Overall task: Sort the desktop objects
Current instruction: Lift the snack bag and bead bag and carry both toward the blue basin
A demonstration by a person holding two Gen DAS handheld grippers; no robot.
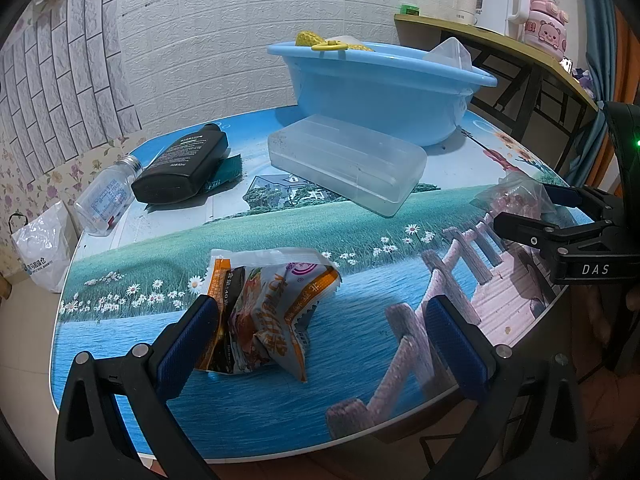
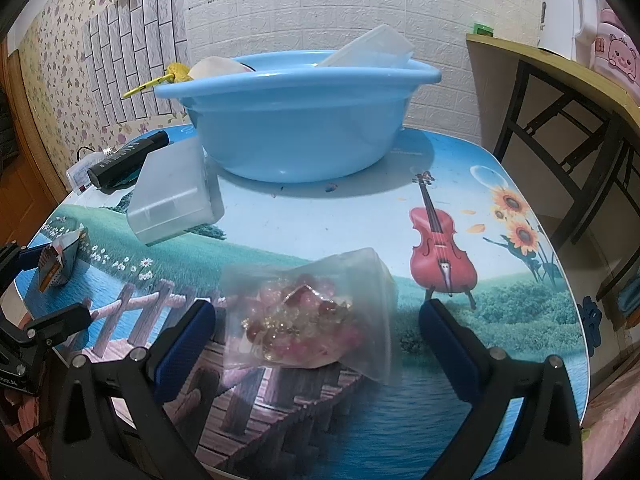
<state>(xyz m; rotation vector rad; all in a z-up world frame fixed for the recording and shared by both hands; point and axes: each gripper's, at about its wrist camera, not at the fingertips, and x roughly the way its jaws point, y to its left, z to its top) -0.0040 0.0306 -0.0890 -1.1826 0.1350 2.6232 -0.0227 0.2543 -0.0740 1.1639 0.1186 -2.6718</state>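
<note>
Two spread hand-held grippers: left (image 1: 320, 334) astride snack packet (image 1: 264, 320), right (image 2: 316, 334) astride bead bag (image 2: 308, 316); violin print (image 2: 440, 248) right-view only.

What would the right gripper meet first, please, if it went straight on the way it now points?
The right gripper, open, would most likely first meet the clear bag of pink beads lying between its fingers. The blue basin stands farther behind; depth is uncertain.

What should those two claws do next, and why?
Probably close. The left gripper is open around the snack packet, and the right gripper is open around the bag of beads; both lie on the table, short of the basin.
</note>
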